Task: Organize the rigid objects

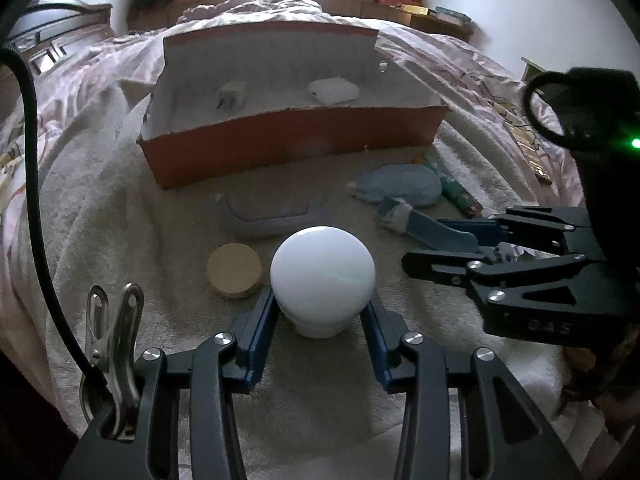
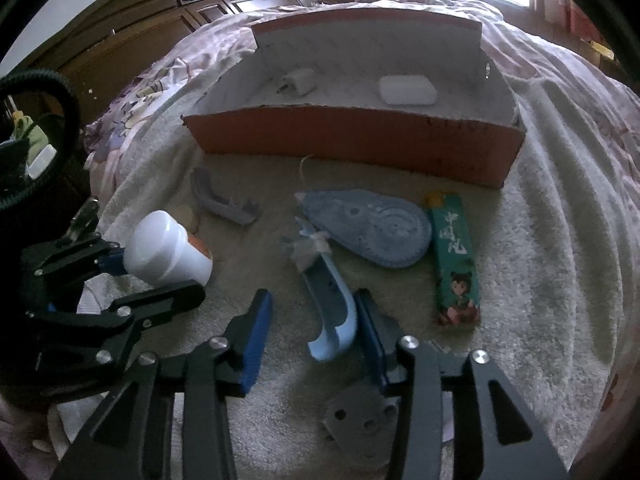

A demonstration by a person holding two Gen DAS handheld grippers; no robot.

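The left gripper (image 1: 322,312) clamps a smooth, slippery white jar (image 1: 322,276) at its neck; the right gripper (image 2: 312,320) stands open around a stiff blue clip (image 2: 332,312).

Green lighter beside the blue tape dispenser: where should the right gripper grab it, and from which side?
Grip the green lighter across its narrow width at mid-body, coming from above. It lies flat on the towel, long axis pointing toward the box, with bare towel along its right side.
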